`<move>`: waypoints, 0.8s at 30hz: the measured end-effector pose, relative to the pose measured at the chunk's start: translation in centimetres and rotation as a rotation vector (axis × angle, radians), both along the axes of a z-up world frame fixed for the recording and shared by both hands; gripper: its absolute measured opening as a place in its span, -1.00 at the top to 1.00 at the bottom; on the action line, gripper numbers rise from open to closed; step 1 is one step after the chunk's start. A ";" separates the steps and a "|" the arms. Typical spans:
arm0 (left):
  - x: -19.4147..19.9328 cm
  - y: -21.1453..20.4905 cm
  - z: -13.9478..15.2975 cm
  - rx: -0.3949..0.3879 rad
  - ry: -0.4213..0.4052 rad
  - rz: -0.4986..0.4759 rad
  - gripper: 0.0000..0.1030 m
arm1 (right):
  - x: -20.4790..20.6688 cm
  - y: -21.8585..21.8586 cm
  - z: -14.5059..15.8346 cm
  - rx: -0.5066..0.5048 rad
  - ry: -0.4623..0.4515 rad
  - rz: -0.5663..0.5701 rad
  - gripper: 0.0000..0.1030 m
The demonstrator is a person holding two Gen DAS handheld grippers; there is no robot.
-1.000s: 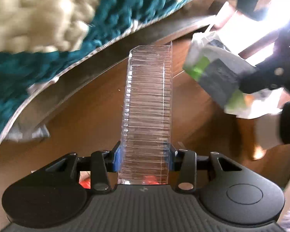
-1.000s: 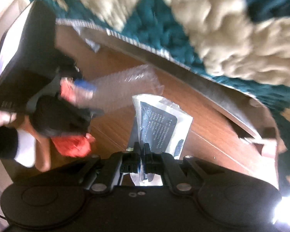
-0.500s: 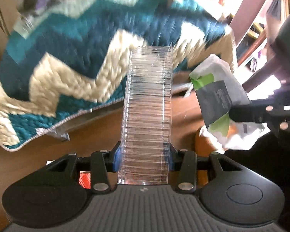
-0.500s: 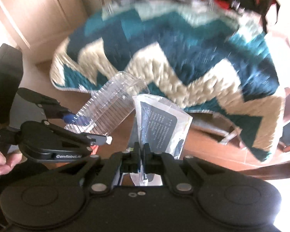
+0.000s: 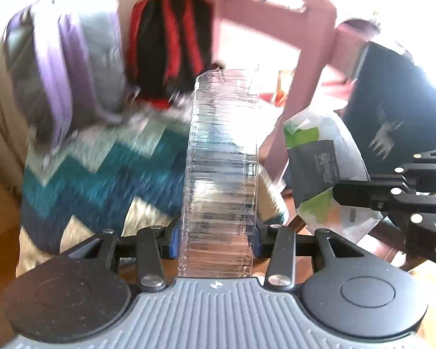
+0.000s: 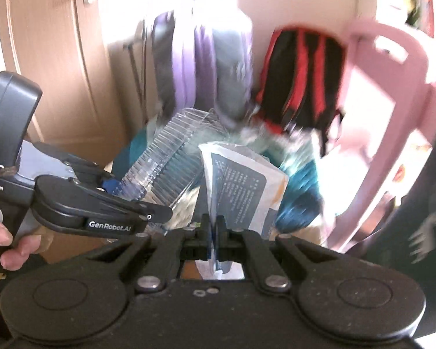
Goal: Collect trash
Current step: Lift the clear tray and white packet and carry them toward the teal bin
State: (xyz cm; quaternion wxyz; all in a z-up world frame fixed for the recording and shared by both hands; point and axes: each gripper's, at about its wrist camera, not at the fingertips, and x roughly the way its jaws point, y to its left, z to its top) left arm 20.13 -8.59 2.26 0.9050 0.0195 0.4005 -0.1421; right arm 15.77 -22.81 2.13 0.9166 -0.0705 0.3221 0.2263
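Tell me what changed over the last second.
Both tongs rose from the wooden floor: the zigzag blanket sank in view, and the backpacks and pink chair appeared. Unchanged: left tongs grip the clear plastic tray, right tongs the wrapper.

A clear ribbed plastic tray (image 5: 222,174) stands upright at frame centre. A crumpled white packet (image 5: 325,174) with green patches and a dark label hangs right of it.
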 end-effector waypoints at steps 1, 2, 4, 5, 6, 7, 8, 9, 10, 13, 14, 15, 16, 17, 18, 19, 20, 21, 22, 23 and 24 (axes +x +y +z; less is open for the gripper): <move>0.1 -0.7 0.8 -0.004 -0.015 -0.009 0.17 | -0.2 -0.8 1.0 0.002 -0.018 -0.014 0.97; 0.1 -1.5 1.9 -0.008 -0.032 -0.019 0.17 | -0.4 -1.5 2.0 0.004 -0.036 -0.028 0.97; 0.2 -3.2 3.9 -0.014 -0.058 -0.042 0.17 | -0.7 -3.2 3.8 0.014 -0.068 -0.055 0.97; 0.2 -4.2 5.0 -0.017 -0.075 -0.058 0.17 | -0.8 -4.0 4.6 0.018 -0.084 -0.072 0.97; 0.3 -5.0 6.0 -0.019 -0.091 -0.073 0.17 | -1.0 -4.8 5.3 0.022 -0.101 -0.088 0.97; 0.4 -5.9 6.9 -0.020 -0.107 -0.089 0.17 | -1.2 -5.8 6.3 0.022 -0.124 -0.105 0.97; 0.5 -6.9 8.0 -0.027 -0.121 -0.106 0.17 | -1.3 -6.5 7.1 0.019 -0.142 -0.121 0.97; 0.6 -7.7 8.8 -0.034 -0.127 -0.120 0.17 | -1.4 -7.3 7.9 0.019 -0.157 -0.141 0.97; 0.7 -8.6 9.7 -0.042 -0.133 -0.134 0.16 | -1.6 -8.2 8.7 0.021 -0.171 -0.161 0.97; 1.2 -11.4 11.8 -0.054 -0.161 -0.179 0.16 | -2.2 -10.8 10.6 0.005 -0.209 -0.222 0.97; 1.5 -12.3 12.5 -0.058 -0.169 -0.195 0.16 | -2.4 -11.7 11.1 0.002 -0.218 -0.239 0.97; 1.7 -13.3 13.0 -0.065 -0.173 -0.212 0.16 | -2.4 -12.6 11.6 -0.002 -0.224 -0.262 0.97; 2.0 -14.1 13.5 -0.071 -0.175 -0.224 0.16 | -2.5 -13.5 12.2 -0.009 -0.231 -0.285 0.97; 2.3 -15.2 14.0 -0.073 -0.177 -0.238 0.16 | -2.5 -14.5 12.5 -0.015 -0.237 -0.304 0.97; 2.6 -16.0 14.4 -0.074 -0.179 -0.248 0.16 | -2.4 -15.3 12.7 -0.019 -0.240 -0.322 0.97; 2.8 -16.8 14.8 -0.074 -0.180 -0.258 0.16 | -2.4 -16.0 12.8 -0.023 -0.240 -0.342 0.97; 3.1 -17.9 15.1 -0.073 -0.178 -0.271 0.16 | -2.4 -16.5 12.7 -0.028 -0.239 -0.357 0.97; 3.4 -18.9 15.2 -0.071 -0.176 -0.283 0.16 | -2.3 -17.0 12.6 -0.029 -0.235 -0.370 0.97; 3.8 -19.7 15.2 -0.067 -0.175 -0.292 0.16 | -2.3 -17.7 12.4 -0.031 -0.226 -0.384 0.97; 4.1 -20.9 15.3 -0.060 -0.175 -0.302 0.16 | -2.4 -18.3 12.2 -0.033 -0.218 -0.399 0.97; 4.4 -21.7 15.1 -0.055 -0.172 -0.311 0.16 | -2.1 -18.9 11.9 -0.033 -0.210 -0.413 0.97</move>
